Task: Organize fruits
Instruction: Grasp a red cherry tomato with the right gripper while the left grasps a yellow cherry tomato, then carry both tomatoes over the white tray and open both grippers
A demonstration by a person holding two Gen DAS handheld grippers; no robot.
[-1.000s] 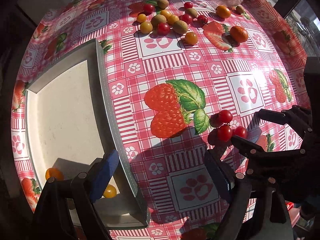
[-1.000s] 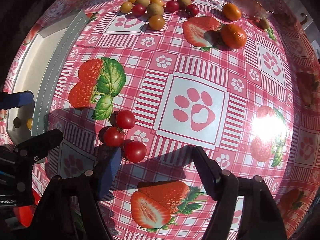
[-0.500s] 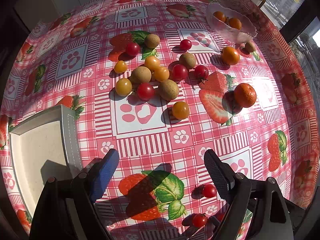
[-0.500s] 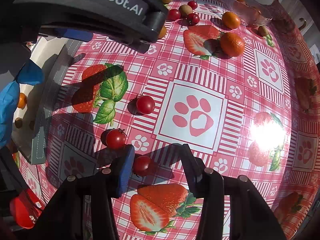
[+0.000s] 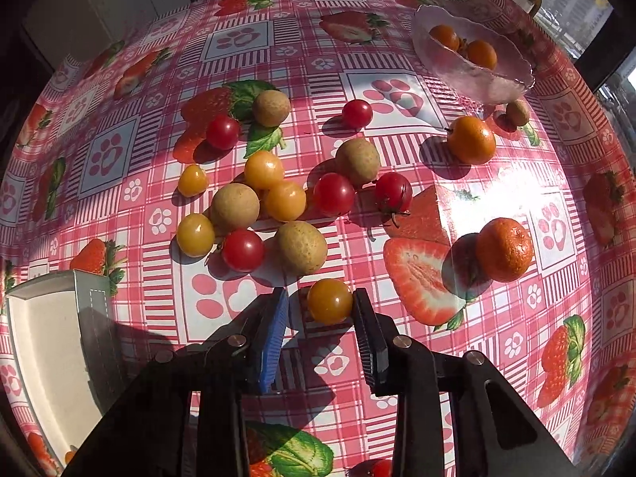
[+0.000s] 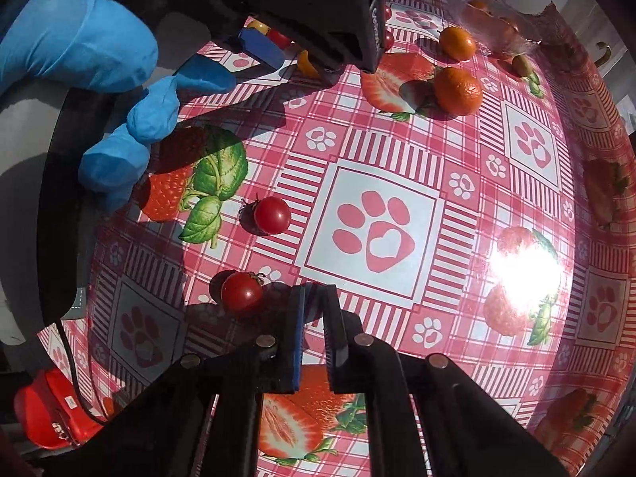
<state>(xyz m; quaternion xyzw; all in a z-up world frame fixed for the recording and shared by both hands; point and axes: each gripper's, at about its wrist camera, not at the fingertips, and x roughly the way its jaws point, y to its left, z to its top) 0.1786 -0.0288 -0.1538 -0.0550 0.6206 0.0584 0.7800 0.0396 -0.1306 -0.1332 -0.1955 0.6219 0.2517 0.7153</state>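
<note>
Between left claw point(image 5: 320, 306) now: yellow tomato point(image 5: 329, 301)

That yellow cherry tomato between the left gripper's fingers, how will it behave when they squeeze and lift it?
The yellow cherry tomato is round and glossy, so it may roll or slip out as the left gripper closes. It looks small and light, probably thin-skinned, so a gentle squeeze seems wise.
</note>
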